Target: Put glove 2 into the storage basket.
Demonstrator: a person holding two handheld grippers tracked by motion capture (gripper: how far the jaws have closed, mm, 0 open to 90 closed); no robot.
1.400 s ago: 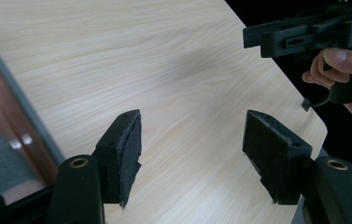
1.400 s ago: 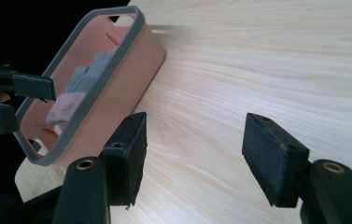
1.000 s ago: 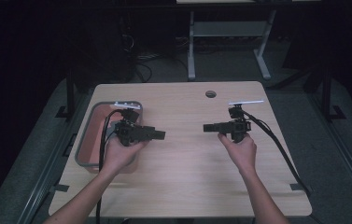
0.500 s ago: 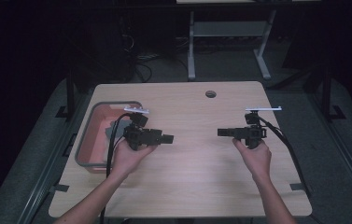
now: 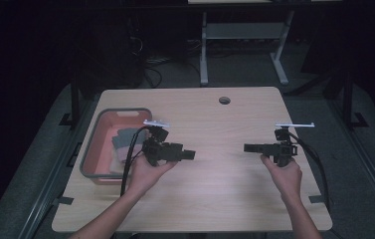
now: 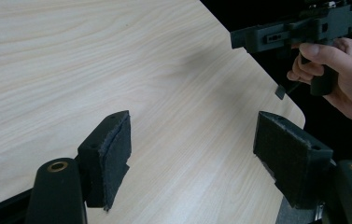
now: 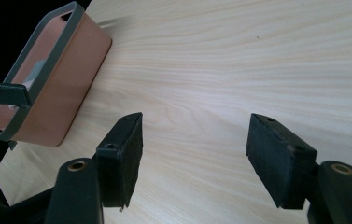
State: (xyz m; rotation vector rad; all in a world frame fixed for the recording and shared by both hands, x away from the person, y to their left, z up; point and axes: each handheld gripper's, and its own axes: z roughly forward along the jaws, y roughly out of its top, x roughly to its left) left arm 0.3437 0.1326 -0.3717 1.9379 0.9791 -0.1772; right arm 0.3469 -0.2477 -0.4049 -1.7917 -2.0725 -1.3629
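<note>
At the centre-left of the high view, the left gripper [image 5: 191, 155] stands with its jaws spread wide, having just been opening, with nothing between them but bare table [image 5: 215, 199]. The right gripper [image 5: 247, 148], at centre-right and well apart from it, is likewise wide open and empty (both point inward, facing each other). The grey-rimmed pink bin [image 5: 95, 149] sits just left of the left hand [image 5: 147, 172], with folded cloth [image 5: 123, 143] inside.

The contents of the bin [image 5: 106, 149] are partly covered by the left gripper [image 5: 189, 155] and its cable in the high view; the folded items inside cannot be identified. In the right gripper view, the bin [image 7: 66, 74] is cut off by the left edge. The forearms are cut off by the bottom edge of the high view.
</note>
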